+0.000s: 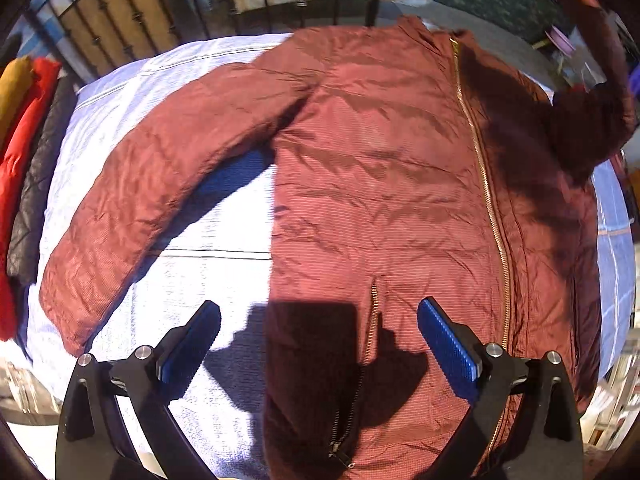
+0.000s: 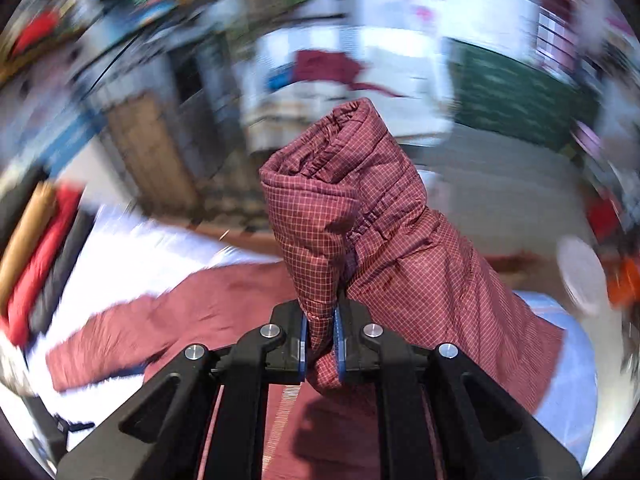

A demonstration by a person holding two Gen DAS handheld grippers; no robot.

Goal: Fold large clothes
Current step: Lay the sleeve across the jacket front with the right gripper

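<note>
Jacket [image 1: 380,184]: flat on white sheet [image 1: 172,280] under left claw [image 1: 319,344], jaws wide, empty.
Sleeve [image 2: 360,216]: pinched in right claw [image 2: 320,344], lifted.
Folded clothes [image 1: 24,168]: far left.

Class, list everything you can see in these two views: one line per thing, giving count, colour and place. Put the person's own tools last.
Jacket: one, maroon with gold zip, spread front-up on the bed.
Far sleeve: one, maroon, lying flat, angled out to the side.
Lifted sleeve: one, maroon check, cuff raised above the jacket.
Bed sheet: one, white, under the jacket.
Folded clothes: a row, mustard, red, black, at the bed's edge.
Left tongs: one, black with blue pads, open above the hem.
Right tongs: one, black, shut on the lifted sleeve.
</note>
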